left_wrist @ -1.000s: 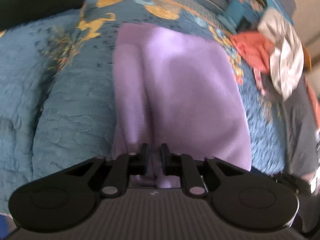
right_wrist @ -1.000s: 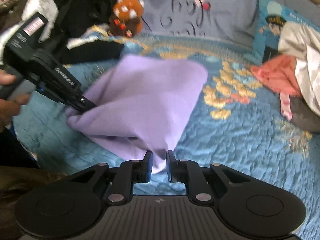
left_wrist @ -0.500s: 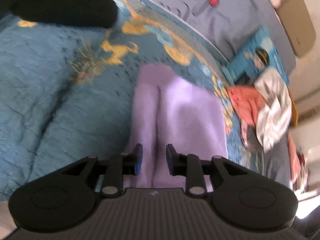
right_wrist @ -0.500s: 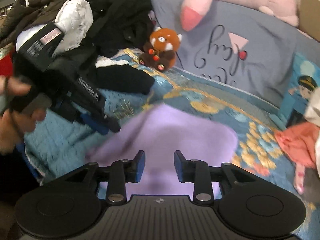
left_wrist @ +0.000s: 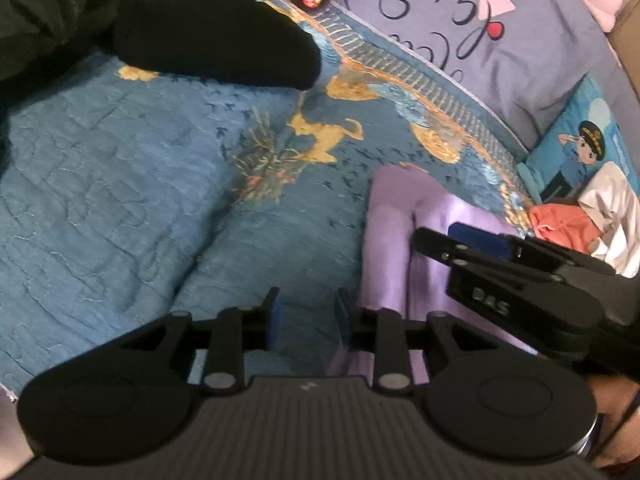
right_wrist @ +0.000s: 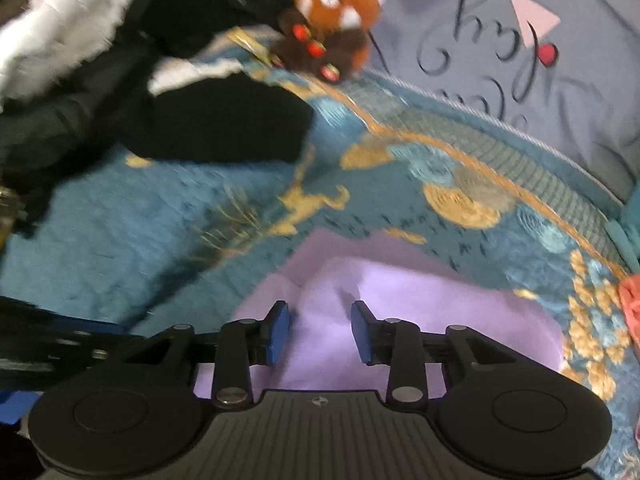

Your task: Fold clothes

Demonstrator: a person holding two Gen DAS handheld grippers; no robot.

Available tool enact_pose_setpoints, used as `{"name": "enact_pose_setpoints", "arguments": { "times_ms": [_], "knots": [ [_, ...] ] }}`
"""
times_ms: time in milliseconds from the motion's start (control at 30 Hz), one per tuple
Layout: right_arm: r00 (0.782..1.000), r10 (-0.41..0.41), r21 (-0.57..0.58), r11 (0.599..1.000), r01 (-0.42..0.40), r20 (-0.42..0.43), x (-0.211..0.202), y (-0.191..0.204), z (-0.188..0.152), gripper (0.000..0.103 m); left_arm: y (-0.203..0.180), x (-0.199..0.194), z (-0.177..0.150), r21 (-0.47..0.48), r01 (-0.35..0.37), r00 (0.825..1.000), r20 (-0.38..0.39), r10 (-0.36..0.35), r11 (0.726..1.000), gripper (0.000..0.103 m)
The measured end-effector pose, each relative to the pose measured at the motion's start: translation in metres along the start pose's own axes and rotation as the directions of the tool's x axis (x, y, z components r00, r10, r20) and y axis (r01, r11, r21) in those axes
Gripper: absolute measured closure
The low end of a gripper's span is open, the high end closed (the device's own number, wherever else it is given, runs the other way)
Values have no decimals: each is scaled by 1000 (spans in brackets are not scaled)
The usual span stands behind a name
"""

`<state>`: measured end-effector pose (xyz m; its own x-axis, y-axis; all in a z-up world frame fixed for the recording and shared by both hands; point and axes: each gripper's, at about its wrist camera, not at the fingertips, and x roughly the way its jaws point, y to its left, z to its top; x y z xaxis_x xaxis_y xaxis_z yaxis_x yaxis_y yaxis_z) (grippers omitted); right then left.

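Lilac garment (left_wrist: 394, 240) lying folded on blue quilt (left_wrist: 120, 200), near pillow end; soft ridge running lengthwise thru it in left wrist view; rumpled top layer w/ lower layer peeking out at far edge in right wrist view.

Left gripper (left_wrist: 306, 316): jaws apart & opening; nothing between pads, only quilt under the gap; lilac edge just beside its right finger, not pinched; released.

Right gripper (right_wrist: 319, 332): jaws apart but closing; hovering over lilac cloth, fabric seen thru the gap, pads not pressing on it; holding nothing. Also seen from left wrist cam, reaching in from the right over the garment (left_wrist: 460, 242).

Black clothing (left_wrist: 216, 36) heaped at far left of quilt; plush red panda (right_wrist: 332, 20) behind it, against lavender pillow w/ script lettering (left_wrist: 460, 16). Blue cartoon-officer cushion (left_wrist: 580, 152) at right; coral garment (left_wrist: 560, 220) & white cloth (left_wrist: 612, 208) piled just in front of it, near lilac piece but apart. White fluffy item (right_wrist: 60, 20) top left in right wrist view, blurry.
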<state>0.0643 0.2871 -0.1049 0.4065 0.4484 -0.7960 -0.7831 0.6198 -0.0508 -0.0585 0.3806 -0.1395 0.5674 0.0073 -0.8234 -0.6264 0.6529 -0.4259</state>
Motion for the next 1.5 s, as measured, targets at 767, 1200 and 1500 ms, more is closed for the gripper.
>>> {"name": "enact_pose_setpoints", "arguments": {
  "times_ms": [767,1200,1500],
  "knots": [
    [990,137,269,956,-121,-43,44,-18,31,95,21,-1,9,-101,40,998,47,-35,994,68],
    [992,90,298,948,-113,92,-89,-89,-39,83,-2,-6,3,-11,104,993,51,-104,994,68],
    [987,157,239,958,-161,36,-102,-62,-118,75,-62,-12,-14,194,243,968,17,-251,950,63]
  ]
}}
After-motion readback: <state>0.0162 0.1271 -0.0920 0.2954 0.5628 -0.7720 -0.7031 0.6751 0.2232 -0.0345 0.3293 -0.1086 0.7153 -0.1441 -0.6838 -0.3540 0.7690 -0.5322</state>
